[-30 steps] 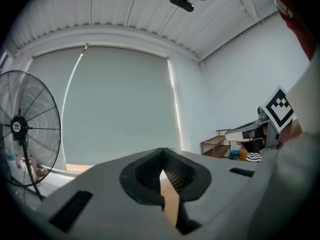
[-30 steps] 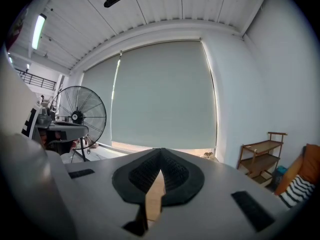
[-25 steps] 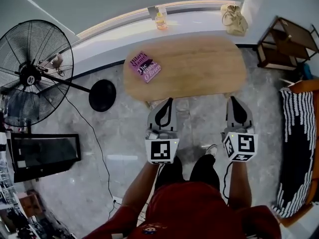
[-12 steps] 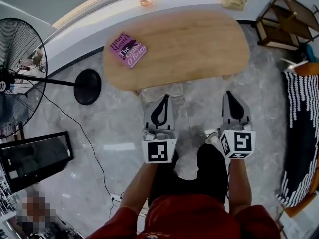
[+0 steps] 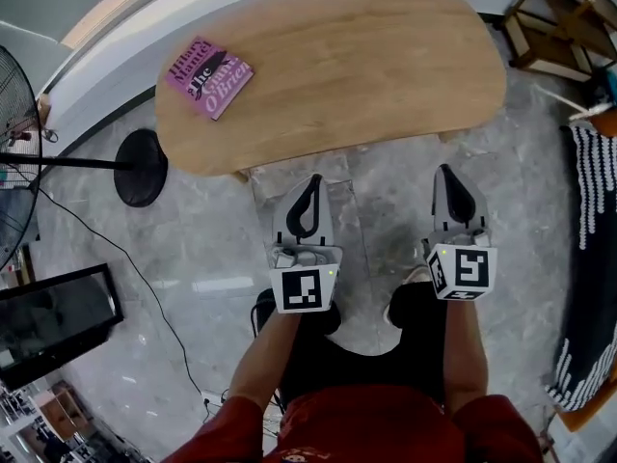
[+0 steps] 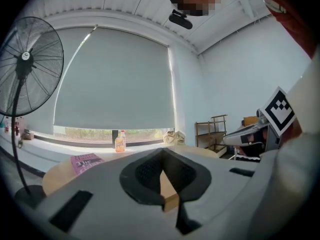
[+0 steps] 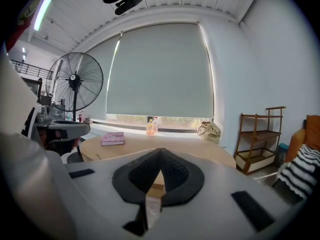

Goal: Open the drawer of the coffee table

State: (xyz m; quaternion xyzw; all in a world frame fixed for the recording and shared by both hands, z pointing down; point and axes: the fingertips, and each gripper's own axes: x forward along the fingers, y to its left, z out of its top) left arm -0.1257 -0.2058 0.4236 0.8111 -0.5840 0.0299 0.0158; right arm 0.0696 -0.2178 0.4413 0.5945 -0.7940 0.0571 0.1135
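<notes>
- Just ahead of my knees, across a strip of marble floor, stands the coffee table (image 5: pixel 366 75). It has an oval wooden top with its long near edge facing me. A purple book (image 5: pixel 208 76) lies near its far left end.
- The drawer shows in none of my views. From above, the top hides whatever sits under the near edge, and both gripper views catch only the rim and surface of the top. I judge that the drawer sits below that near edge, but I cannot confirm it.
- My left gripper (image 5: pixel 313 183) is clenched, pads meeting at the tip with nothing between them. It is just short of the near edge, left of the middle.
- My right gripper (image 5: pixel 446 174) is likewise closed and empty, near the right stretch of the same edge and clear of the wood.
- I expect a rigid wooden drawer front that will not give under the pads. It is probably light unless loaded, and slides on runners.
- The floor looks polished, so a sticky drawer could drag the whole table towards me. A slow, straight pull seems wise.
- I would take hold at a knob, handle or lower lip in the middle of the front, so the drawer does not twist and jam. The jaws must part first.
</notes>
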